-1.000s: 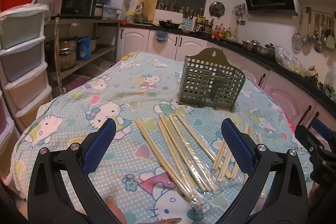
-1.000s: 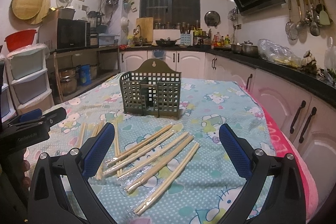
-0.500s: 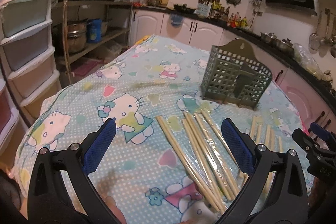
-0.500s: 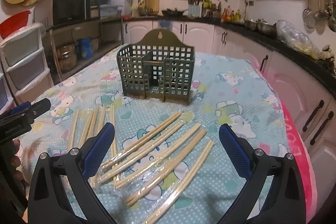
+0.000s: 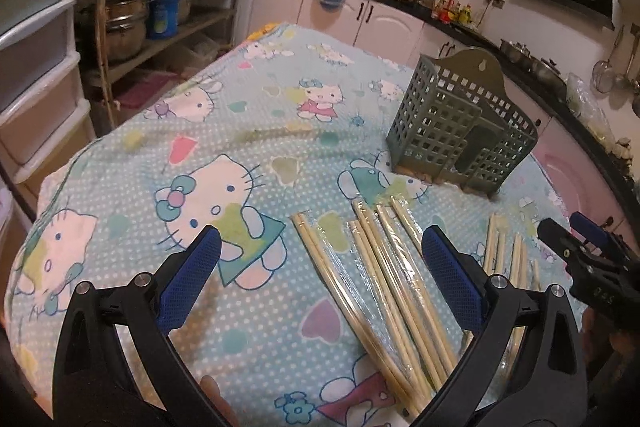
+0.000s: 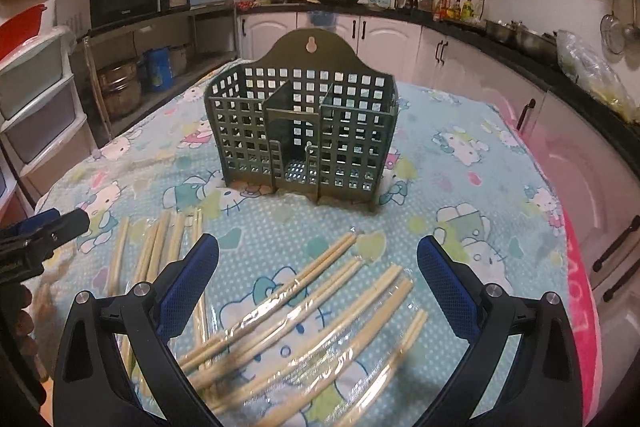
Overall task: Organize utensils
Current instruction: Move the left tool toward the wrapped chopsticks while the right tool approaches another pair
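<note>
While both of my grippers hung over the table, neither held anything. My left gripper [image 5: 320,259] had its jaws spread wide, its blue pads [image 5: 192,279] above the cartoon-cat tablecloth [image 5: 224,131], with wrapped chopsticks [image 5: 376,267] lying between and under its fingers. My right gripper [image 6: 318,267] was equally wide open above another fan of plastic-wrapped chopsticks [image 6: 304,315], which ran diagonally from lower left to upper right beneath it; the nearest ends were blurred in that view.

Farther out on the cloth stood the green lattice utensil holder [image 6: 300,131], upright, its arched back plate with a hanging hole facing away from the right wrist camera. I saw a narrower middle compartment between two side ones, and nothing that I could make out inside any of them. It stood apart from the chopsticks, just beyond their far tips.

A second set of bare chopsticks [image 6: 160,247] lay to the left of the wrapped fan, roughly pointing toward the holder. From the left wrist camera, the right gripper's tip [image 5: 576,247] showed at the right edge, near those bare sticks [image 5: 504,247]. Kitchen counters and cabinets [image 6: 400,27] ringed the table.
</note>
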The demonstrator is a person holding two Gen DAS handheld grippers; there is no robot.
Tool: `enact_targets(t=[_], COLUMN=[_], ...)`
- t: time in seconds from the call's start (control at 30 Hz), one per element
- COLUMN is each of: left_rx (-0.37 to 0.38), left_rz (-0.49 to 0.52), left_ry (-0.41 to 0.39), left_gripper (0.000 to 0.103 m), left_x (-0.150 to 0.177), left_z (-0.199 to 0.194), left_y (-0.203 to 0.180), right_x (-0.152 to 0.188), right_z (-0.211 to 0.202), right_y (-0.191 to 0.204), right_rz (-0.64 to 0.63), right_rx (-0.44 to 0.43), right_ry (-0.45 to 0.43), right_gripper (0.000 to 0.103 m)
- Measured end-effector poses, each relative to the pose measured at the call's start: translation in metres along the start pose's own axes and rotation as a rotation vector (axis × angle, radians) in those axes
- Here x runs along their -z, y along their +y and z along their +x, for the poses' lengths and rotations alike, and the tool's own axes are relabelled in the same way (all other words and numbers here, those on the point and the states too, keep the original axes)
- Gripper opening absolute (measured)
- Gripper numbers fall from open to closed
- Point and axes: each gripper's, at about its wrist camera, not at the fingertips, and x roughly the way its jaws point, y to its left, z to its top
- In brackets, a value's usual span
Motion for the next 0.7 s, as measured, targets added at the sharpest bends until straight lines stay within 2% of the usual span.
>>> enact_targets(t=[0.2,0.33,0.4,0.53,0.7], left_rx=[0.037,0.099,0.115,0.125,0.141], left_rz=[-0.016,-0.034,-0.060,-0.107,-0.172], left_ry=[0.096,0.159,0.181,0.206,0.232], left_gripper=[0.090,0.070,0.065,0.058,0.052], left_x=[-0.004,-0.004,-0.004,-0.007,-0.012], left_z=[0.021,0.034,0.040,0.053,0.065], left_y=[0.004,0.005,0.008,0.016,0.024], right_x=[-0.011,-0.015,-0.016,-0.017,-0.017], right_z=[0.029,0.049,0.056,0.068,0.088], right_y=[-0.011,-0.019,-0.021,-0.025,-0.033], right_rz=[0.034,0.062,0.068,0.082,0.112], right_rx=[-0.021,-0.056,-0.064,-0.086,-0.111], right_ry=[0.074,0.133,0.149,0.182,0.241], right_gripper=[0.097,0.095,0.088,0.085,0.072])
